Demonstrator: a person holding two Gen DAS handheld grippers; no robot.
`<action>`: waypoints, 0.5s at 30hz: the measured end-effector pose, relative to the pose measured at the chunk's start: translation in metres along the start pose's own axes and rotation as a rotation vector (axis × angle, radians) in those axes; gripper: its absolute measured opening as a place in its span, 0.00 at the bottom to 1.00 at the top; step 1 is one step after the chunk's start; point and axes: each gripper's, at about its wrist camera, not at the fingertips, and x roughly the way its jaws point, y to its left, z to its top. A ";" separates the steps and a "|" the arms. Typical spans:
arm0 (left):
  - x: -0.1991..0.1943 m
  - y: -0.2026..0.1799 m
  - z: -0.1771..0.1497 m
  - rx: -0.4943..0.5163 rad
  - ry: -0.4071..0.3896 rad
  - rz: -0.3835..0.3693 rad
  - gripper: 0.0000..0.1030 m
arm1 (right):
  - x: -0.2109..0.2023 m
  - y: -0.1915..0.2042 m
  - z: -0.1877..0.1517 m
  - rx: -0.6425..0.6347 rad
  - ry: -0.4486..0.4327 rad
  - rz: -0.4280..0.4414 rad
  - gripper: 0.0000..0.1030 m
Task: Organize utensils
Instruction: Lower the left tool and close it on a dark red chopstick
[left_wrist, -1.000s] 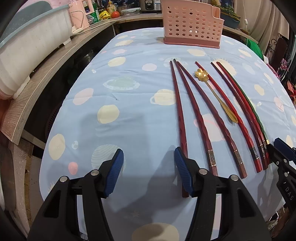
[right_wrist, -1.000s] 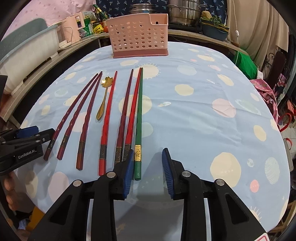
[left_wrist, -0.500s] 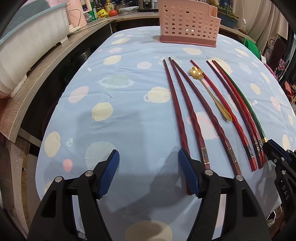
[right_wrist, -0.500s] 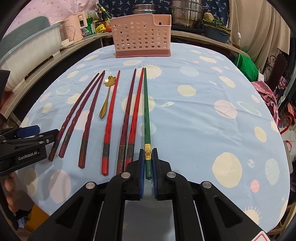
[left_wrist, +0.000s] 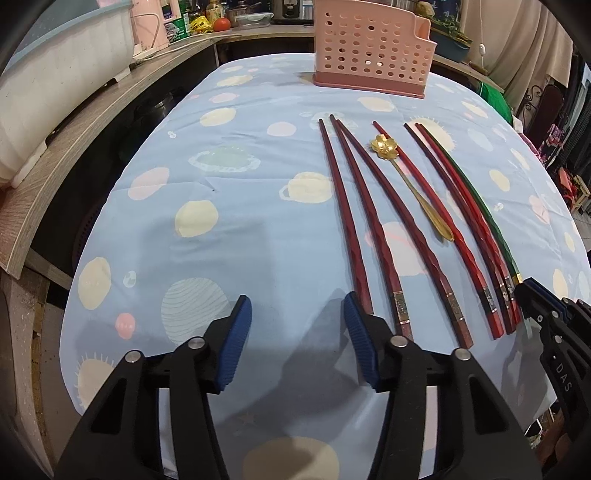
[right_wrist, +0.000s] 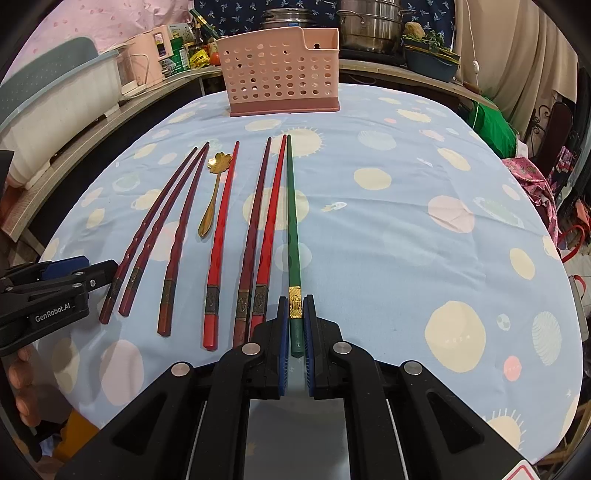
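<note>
Several red and dark red chopsticks (right_wrist: 221, 236) lie in a row on the blue tablecloth, with a gold flower spoon (right_wrist: 212, 195) among them. A green chopstick (right_wrist: 293, 229) lies at the right end of the row. My right gripper (right_wrist: 295, 314) is shut on the green chopstick's thick near end; it also shows at the right edge of the left wrist view (left_wrist: 532, 295). My left gripper (left_wrist: 297, 317) is open and empty, just left of the leftmost chopstick (left_wrist: 343, 218). A pink perforated utensil holder (right_wrist: 280, 70) stands upright at the table's far end.
A wooden counter (left_wrist: 74, 147) with a white tub (left_wrist: 55, 74) runs along the left. Pots (right_wrist: 369, 22) and bottles stand behind the holder. The table's front edge (left_wrist: 147, 424) is close under both grippers.
My right gripper has shut on the green chopstick's near end. My left gripper has stayed open and drifted slightly back and left.
</note>
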 end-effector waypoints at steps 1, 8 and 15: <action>0.000 -0.001 0.000 0.004 -0.001 -0.002 0.42 | 0.000 0.000 0.000 0.002 0.000 0.002 0.07; -0.009 -0.001 -0.001 -0.021 -0.007 -0.051 0.42 | 0.001 -0.001 0.000 0.005 0.001 0.005 0.07; -0.010 -0.013 -0.002 -0.001 -0.007 -0.071 0.46 | 0.001 -0.001 0.001 0.008 0.001 0.006 0.07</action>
